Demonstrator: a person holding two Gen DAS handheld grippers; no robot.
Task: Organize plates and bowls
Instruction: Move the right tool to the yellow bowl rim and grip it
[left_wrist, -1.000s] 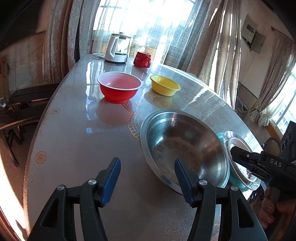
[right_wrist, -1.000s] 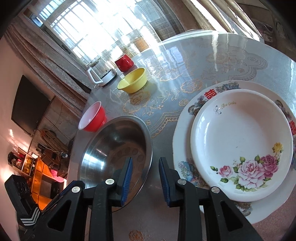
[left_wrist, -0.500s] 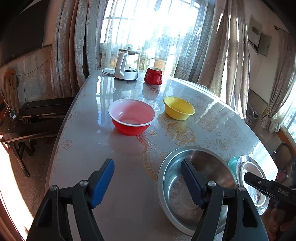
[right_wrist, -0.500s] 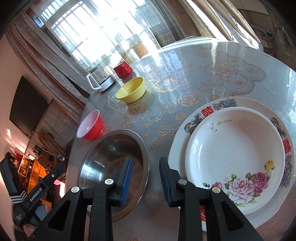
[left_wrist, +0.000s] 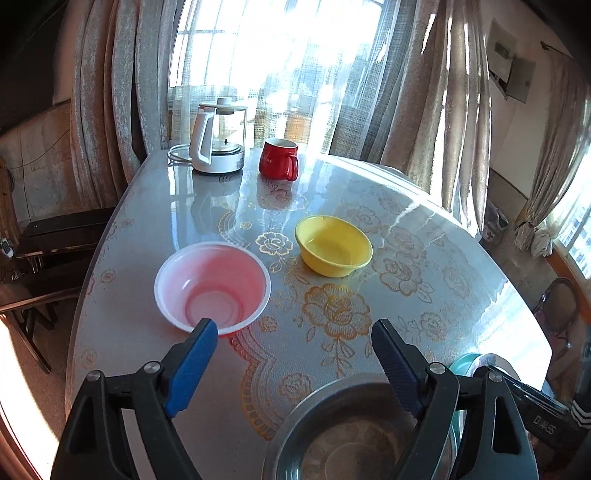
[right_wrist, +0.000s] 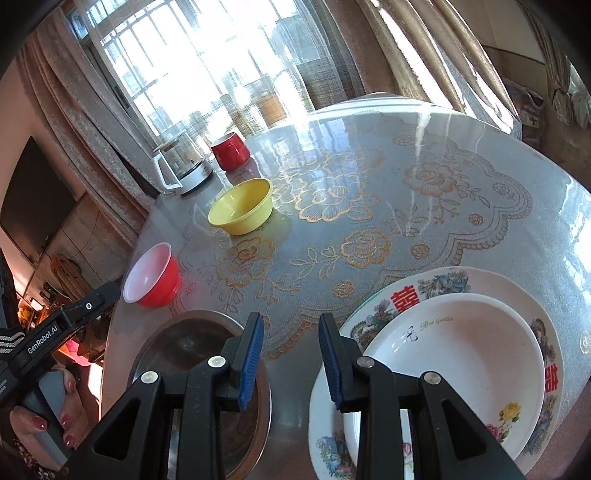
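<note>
Left gripper (left_wrist: 291, 354): jaws wide and opening, nothing between the blue pads; below them bare table and the far rim of the steel basin.

Right gripper (right_wrist: 290, 350): jaws narrowly parted, released, gripping nothing; it hovers over the strip of table between the steel basin and the stacked plates.

Landmark: steel basin (right_wrist: 192, 347), at the near table edge, empty, apart from both grippers.

Items placed relative to the steel basin:
- White rose-print deep plate (right_wrist: 461, 362), just to its right, nested on a larger floral plate (right_wrist: 443, 284) with red characters on the rim.
- Red bowl with white inside (left_wrist: 212, 286), beyond it to the left, upright, empty.
- Yellow bowl (left_wrist: 333, 245), beyond it, farther back than the red bowl and apart from it.
- Red mug (left_wrist: 279, 158), far beyond it, near the window end.
- Glass kettle with white handle (left_wrist: 218, 138), just left of the mug, on its base.
- Teal dish edge (left_wrist: 463, 362), just right of the basin in the left wrist view, mostly hidden.

Support: oval table (left_wrist: 424, 229), glossy, gold floral cloth under its surface.

Person's hand (right_wrist: 40, 417), left of the basin, holds the left gripper's handle.
</note>
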